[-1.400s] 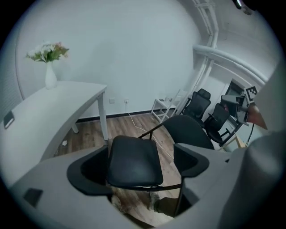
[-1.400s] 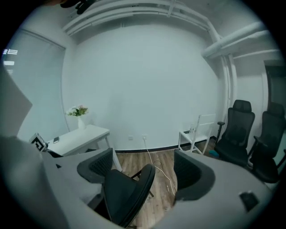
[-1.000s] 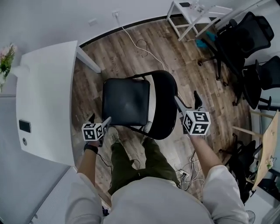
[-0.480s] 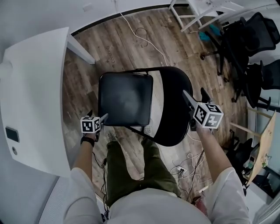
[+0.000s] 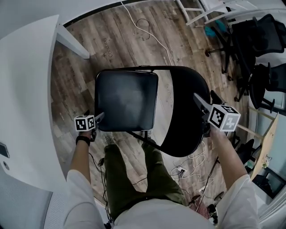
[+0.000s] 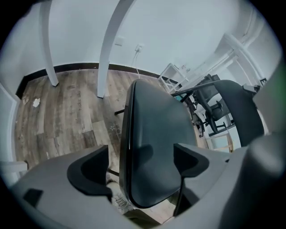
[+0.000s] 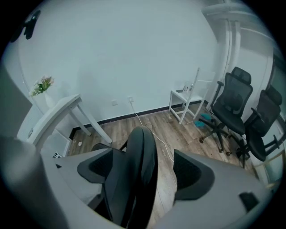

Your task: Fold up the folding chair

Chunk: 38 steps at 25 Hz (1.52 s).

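Note:
The black folding chair stands unfolded on the wood floor, with its seat (image 5: 126,100) flat and its backrest (image 5: 185,112) to the right. My left gripper (image 5: 97,118) is at the seat's near left corner. In the left gripper view the seat (image 6: 154,134) lies between the jaws of the open left gripper (image 6: 140,167), with a gap on the left side. My right gripper (image 5: 204,99) is at the backrest's top edge. It (image 7: 147,172) is open and straddles the backrest (image 7: 136,161).
A white table (image 5: 27,89) runs along the left. Black office chairs (image 5: 259,40) and a white rack (image 5: 201,11) stand at the upper right. A cable (image 5: 147,27) crosses the floor beyond the chair. The person's legs (image 5: 134,174) stand just behind it.
The view has closed in on the chair, which now looks larger. The right gripper sits further right, still at the backrest. The left gripper stays at the seat's corner.

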Available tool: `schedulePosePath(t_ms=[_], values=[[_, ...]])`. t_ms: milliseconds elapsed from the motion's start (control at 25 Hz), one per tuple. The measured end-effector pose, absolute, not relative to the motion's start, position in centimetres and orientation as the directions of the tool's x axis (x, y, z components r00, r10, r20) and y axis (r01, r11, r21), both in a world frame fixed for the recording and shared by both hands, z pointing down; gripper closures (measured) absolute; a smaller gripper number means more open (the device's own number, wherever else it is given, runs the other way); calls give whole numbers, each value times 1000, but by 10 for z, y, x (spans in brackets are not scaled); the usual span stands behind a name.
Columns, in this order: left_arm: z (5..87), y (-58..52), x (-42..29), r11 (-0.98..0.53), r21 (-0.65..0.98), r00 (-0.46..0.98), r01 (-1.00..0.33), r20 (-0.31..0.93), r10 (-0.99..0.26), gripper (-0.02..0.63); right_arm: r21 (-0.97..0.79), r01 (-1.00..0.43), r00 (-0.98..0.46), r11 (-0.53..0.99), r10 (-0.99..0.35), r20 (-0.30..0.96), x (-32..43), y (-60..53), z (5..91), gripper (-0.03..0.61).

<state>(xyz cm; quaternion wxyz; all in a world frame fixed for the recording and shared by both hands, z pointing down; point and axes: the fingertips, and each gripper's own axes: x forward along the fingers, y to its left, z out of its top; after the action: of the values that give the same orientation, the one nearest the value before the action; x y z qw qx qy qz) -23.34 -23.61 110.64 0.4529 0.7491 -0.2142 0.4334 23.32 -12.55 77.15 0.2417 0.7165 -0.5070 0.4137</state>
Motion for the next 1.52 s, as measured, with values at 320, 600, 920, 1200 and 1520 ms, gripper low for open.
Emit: schedulePosePath(t_ms=[320, 600, 920, 1200, 1520], values=[[1145, -237, -217, -440, 656, 642, -613, 739, 205, 164, -143, -904, 77, -404, -481, 873, 237, -136, 791, 150], [1167, -236, -190, -308, 800, 764, -514, 591, 259, 164, -323, -843, -97, -430, -469, 878, 237, -147, 806, 345], [1169, -229, -182, -230, 872, 797, -432, 488, 356, 180, -460, -808, -258, -368, -482, 837, 227, -150, 806, 460], [1149, -222, -175, -275, 845, 784, -459, 531, 322, 193, -507, -785, -307, -355, -488, 817, 223, -151, 791, 502], [1093, -192, -144, -357, 803, 736, -478, 588, 336, 239, -487, -792, -291, -368, -473, 831, 230, -143, 759, 503]])
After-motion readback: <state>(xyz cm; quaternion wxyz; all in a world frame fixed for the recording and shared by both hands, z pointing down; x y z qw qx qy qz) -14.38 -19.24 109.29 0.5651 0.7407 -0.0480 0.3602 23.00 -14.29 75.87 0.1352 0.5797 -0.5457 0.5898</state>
